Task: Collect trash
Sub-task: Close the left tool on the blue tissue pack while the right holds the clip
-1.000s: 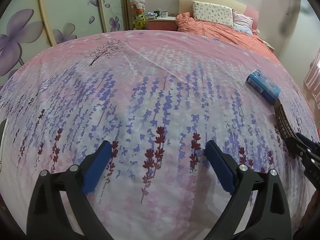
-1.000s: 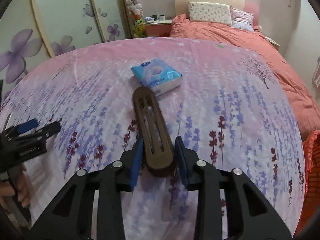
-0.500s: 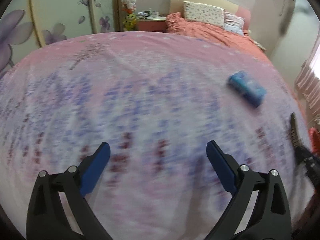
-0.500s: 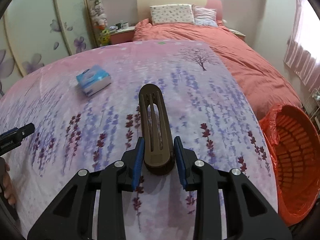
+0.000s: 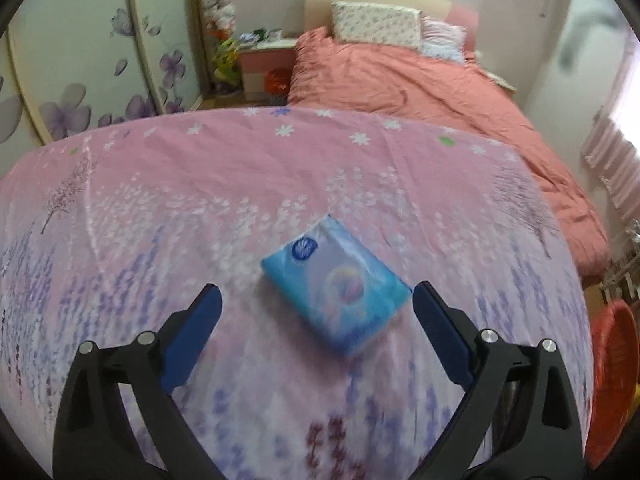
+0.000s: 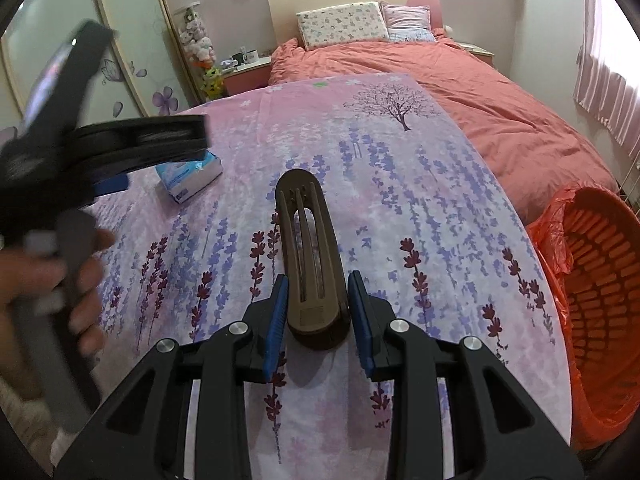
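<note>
Right hand-held gripper [image 6: 316, 312] pinching brown slotted piece [image 6: 310, 248], left hand-held gripper [image 5: 316, 316] spread, orange basket [image 6: 600, 304] red-lined.

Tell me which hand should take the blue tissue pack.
Left. The left gripper is open with the tissue pack lying on the bedspread just ahead between its fingers. The right gripper is shut on the brown slotted piece, nearer the orange basket.
</note>
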Motion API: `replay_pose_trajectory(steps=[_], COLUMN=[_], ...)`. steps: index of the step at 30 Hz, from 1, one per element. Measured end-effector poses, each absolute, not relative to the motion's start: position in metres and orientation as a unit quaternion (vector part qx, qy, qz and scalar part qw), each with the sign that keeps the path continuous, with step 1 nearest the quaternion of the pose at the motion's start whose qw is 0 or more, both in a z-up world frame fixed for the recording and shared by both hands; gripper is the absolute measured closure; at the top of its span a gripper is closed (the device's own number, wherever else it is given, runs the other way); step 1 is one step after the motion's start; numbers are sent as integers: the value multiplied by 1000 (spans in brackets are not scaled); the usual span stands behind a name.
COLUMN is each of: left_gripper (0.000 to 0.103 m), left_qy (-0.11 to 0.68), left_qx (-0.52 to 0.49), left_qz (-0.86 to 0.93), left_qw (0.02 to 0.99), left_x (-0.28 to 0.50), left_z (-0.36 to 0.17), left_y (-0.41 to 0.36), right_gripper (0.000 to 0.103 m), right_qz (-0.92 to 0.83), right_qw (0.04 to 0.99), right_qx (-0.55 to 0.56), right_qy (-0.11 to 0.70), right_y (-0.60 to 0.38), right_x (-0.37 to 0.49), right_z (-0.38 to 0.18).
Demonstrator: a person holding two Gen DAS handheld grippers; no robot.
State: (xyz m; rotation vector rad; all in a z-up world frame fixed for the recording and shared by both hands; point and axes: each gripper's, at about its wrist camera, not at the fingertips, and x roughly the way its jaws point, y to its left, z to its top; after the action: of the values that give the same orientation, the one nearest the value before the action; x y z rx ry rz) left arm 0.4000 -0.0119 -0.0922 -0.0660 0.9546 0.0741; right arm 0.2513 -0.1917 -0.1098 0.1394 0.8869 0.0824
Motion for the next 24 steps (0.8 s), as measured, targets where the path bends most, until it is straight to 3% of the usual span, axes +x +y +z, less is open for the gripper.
replay_pose_trajectory(steps=[4, 11, 14, 18, 20, 24], left_gripper=[12, 42, 45, 43, 31, 25], left_qy=[473, 472, 472, 470, 473, 476], left_qx=[-57, -54, -60, -72, -73, -82], left_qz=[45, -3, -16, -14, 3, 16], left_qw=[878, 880, 880, 880, 878, 875], left_x=[415, 407, 402, 402, 404, 410], left_z=[-102, -101, -100, -100, -100, -100], left_y=[-9, -4, 3, 3, 2, 2], right_gripper=[72, 72, 72, 72, 72, 72], right_qz=[39, 39, 37, 35, 36, 36], right_qw=[900, 900, 901, 901, 901, 901], right_qx=[66, 65, 60, 58, 58, 58], right_qy=[429, 429, 429, 429, 429, 429], right_y=[-192, -193, -193, -191, -192, -192], right_x=[252, 250, 250, 250, 250, 250], right_z=[-110, -110, -109, -109, -109, -109])
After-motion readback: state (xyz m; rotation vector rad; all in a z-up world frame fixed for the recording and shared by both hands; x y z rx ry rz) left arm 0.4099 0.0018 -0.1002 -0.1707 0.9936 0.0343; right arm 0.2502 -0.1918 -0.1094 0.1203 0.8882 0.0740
